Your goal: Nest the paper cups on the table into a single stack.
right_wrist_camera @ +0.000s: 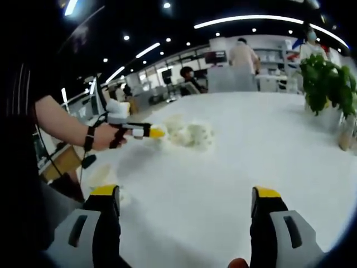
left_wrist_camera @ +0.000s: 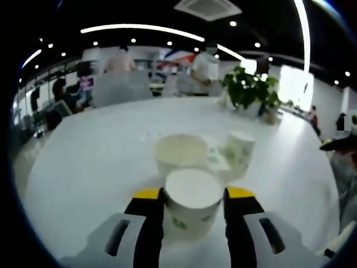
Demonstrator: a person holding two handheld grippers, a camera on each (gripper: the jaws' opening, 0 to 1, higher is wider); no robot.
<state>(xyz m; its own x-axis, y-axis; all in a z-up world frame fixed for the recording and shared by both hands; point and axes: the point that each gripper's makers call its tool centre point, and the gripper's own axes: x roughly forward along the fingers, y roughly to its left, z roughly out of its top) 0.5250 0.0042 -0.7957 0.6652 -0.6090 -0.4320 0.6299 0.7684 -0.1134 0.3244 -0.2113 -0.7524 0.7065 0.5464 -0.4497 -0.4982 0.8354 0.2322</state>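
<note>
In the left gripper view my left gripper (left_wrist_camera: 193,192) is shut on a white paper cup (left_wrist_camera: 191,205) with green print, held upright between the yellow-tipped jaws. Just beyond it an open cup (left_wrist_camera: 179,153) stands on the white table (left_wrist_camera: 100,162), and another cup (left_wrist_camera: 239,151) lies tilted beside it to the right. In the right gripper view my right gripper (right_wrist_camera: 184,195) stands open over bare table with nothing between its jaws. Far left in that view, a hand holds the left gripper (right_wrist_camera: 146,132) next to the blurred cluster of cups (right_wrist_camera: 187,134).
A potted green plant (left_wrist_camera: 251,89) stands at the far right of the table, also the plant (right_wrist_camera: 329,84) in the right gripper view. People and chairs are beyond the table's far edge. The person's forearm (right_wrist_camera: 61,125) reaches in from the left.
</note>
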